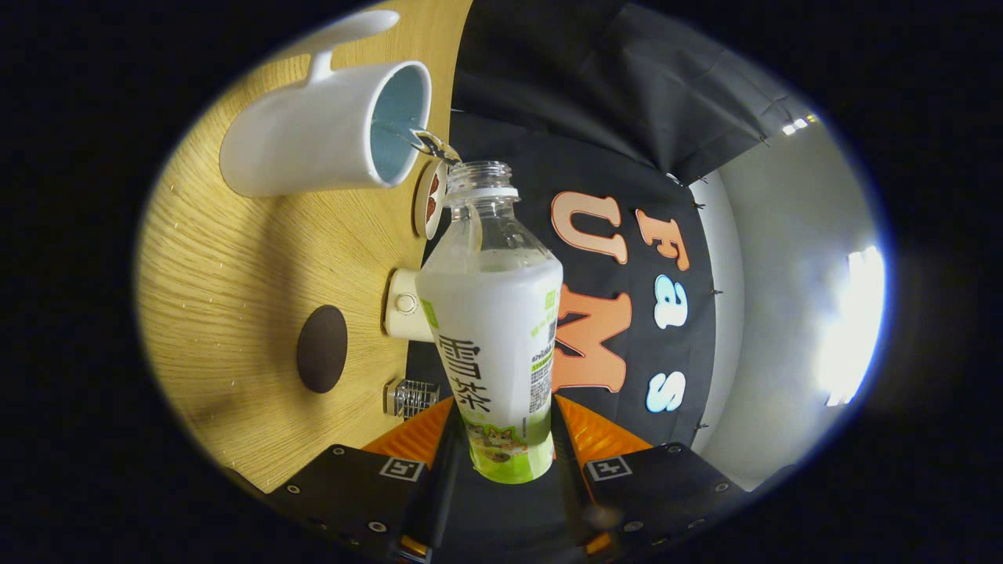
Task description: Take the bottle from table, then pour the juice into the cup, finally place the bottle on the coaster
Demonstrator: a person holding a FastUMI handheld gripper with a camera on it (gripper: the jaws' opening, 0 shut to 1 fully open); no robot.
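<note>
My gripper [503, 442] is shut on a clear plastic bottle [495, 329] with a white and green label, gripping it near its base. The bottle has no cap and is tipped over on its side above the wooden table [235, 266], its mouth pointing at a white cup [313, 141] with a pale blue inside. A thin clear stream [427, 141] runs from the bottle's mouth over the cup's rim. A dark brown round coaster [322, 348] lies flat on the table beside the bottle, a short way from the cup.
Along the table's far edge, by the black cloth wall, stand a small round wooden disc with a picture [429, 200], a cream box with a round knob [403, 313] and a small clear glass block [411, 397].
</note>
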